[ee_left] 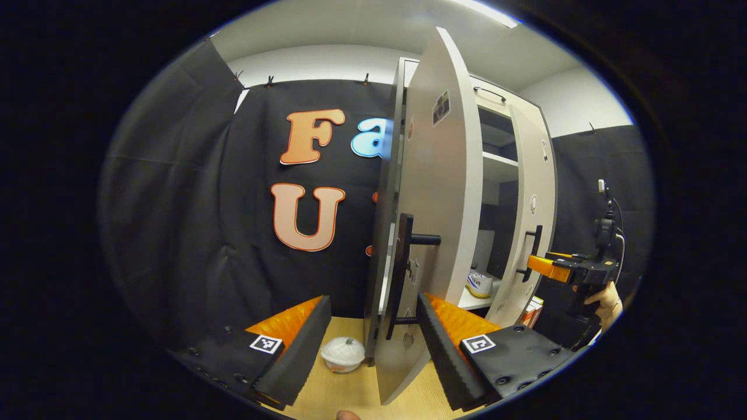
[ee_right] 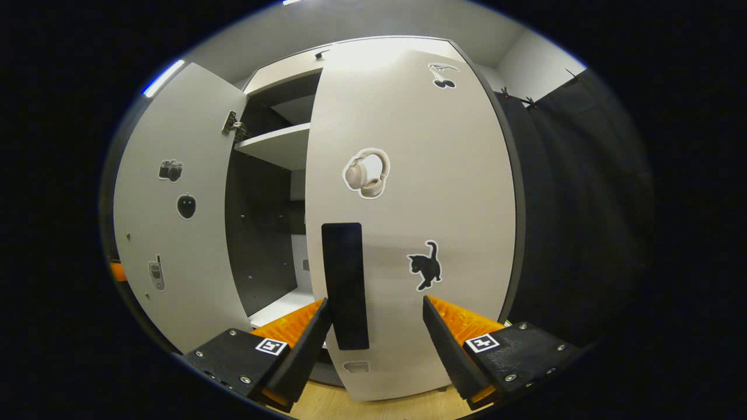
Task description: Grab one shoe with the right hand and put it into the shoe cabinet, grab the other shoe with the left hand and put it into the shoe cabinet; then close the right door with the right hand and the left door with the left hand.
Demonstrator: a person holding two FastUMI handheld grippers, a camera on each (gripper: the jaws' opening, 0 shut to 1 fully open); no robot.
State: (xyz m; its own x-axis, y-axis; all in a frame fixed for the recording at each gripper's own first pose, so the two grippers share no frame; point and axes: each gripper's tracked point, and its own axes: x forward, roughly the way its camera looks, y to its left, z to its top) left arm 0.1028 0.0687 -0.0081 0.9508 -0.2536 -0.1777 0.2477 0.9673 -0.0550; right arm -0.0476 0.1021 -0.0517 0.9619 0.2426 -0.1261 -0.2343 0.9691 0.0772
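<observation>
- L gripper (ee_left: pixel 373 344): jaws wide apart, holding nothing. The tall white left cabinet door (ee_left: pixel 435 192) stands edge-on between the fingers; its black bar handle (ee_left: pixel 402 274) sits in the gap. Contact w/ either finger: cannot tell.
- R gripper (ee_right: pixel 376 344): jaws wide apart, nothing gripped. The black bar handle (ee_right: pixel 345 286) of the white right cabinet door (ee_right: pixel 408 204) lies in the gap, close to the left-hand finger (ee_right: pixel 303 350) as seen in the right gripper view; touching or not: cannot tell.
- In the left gripper view, the R gripper (ee_left: pixel 540 265) appears farther off, held by a person's hand (ee_left: pixel 604 300), fingers at the right door handle (ee_left: pixel 532 251).
- White shoe cabinet (ee_left: pixel 496 157): both doors open, the right one part-way; upper shelf (ee_right: pixel 280 146) visible.
- One white sneaker (ee_left: pixel 480 284) sits inside on the lower shelf (ee_left: pixel 473 300), seen through the gap between doors. Second shoe: cannot tell.
- Small white lidded bowl (ee_left: pixel 342 353) on the light wood floor (ee_left: pixel 350 391), just left of the left door's bottom edge.
- Door stickers: headphones (ee_right: pixel 366 173), black cat (ee_right: pixel 426 265), cherries (ee_right: pixel 442 74), camera (ee_right: pixel 170 170).
</observation>
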